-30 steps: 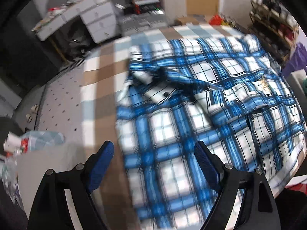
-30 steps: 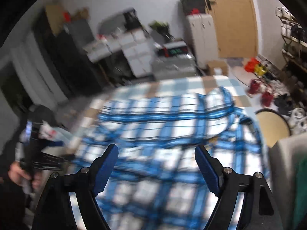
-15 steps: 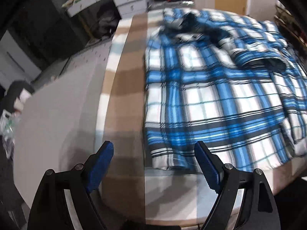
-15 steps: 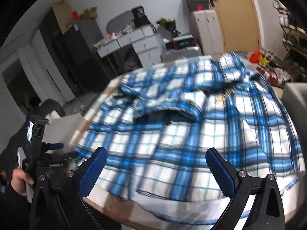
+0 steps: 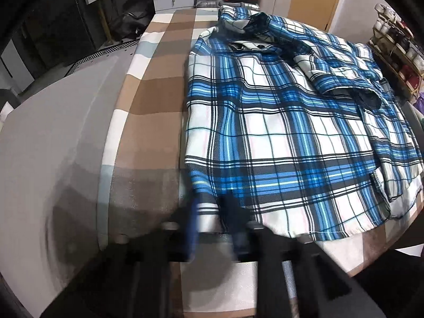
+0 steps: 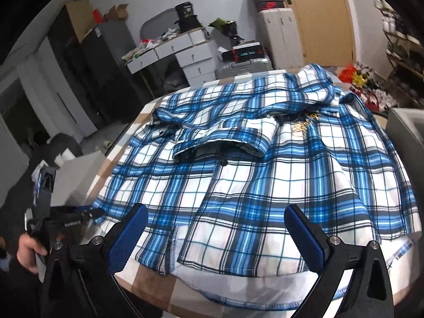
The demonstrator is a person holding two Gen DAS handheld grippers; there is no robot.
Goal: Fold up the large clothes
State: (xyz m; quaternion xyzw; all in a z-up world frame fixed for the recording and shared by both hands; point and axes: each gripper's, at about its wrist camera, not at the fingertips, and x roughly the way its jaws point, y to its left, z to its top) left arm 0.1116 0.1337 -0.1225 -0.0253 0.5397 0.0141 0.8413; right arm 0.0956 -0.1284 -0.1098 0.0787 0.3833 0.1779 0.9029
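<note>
A blue, white and black plaid shirt (image 5: 278, 137) lies spread on the checked table cover (image 5: 156, 100), with its collar at the far end. The jaws of my left gripper (image 5: 212, 222) are closing on the shirt's near left hem corner. The cloth is bunched between the blurred pads. From the right wrist, the same shirt (image 6: 265, 175) fills the table. My right gripper (image 6: 214, 212) hangs open just over the near hem with nothing gripped. The left gripper (image 6: 87, 213) shows at that view's left edge, against the shirt's corner, held by a hand (image 6: 26, 249).
The table's near edge (image 6: 159, 288) runs just under the hem. Beyond the far end stand white drawers (image 6: 196, 61), a grey suitcase (image 6: 243, 66) and a wooden door (image 6: 326, 18). Shelves (image 5: 397, 42) and a grey bin (image 6: 408, 129) are on the right.
My left gripper's jaws went from wide apart to nearly together around the hem corner. Both grippers sank closer to the shirt's near edge. The right jaws widened.
</note>
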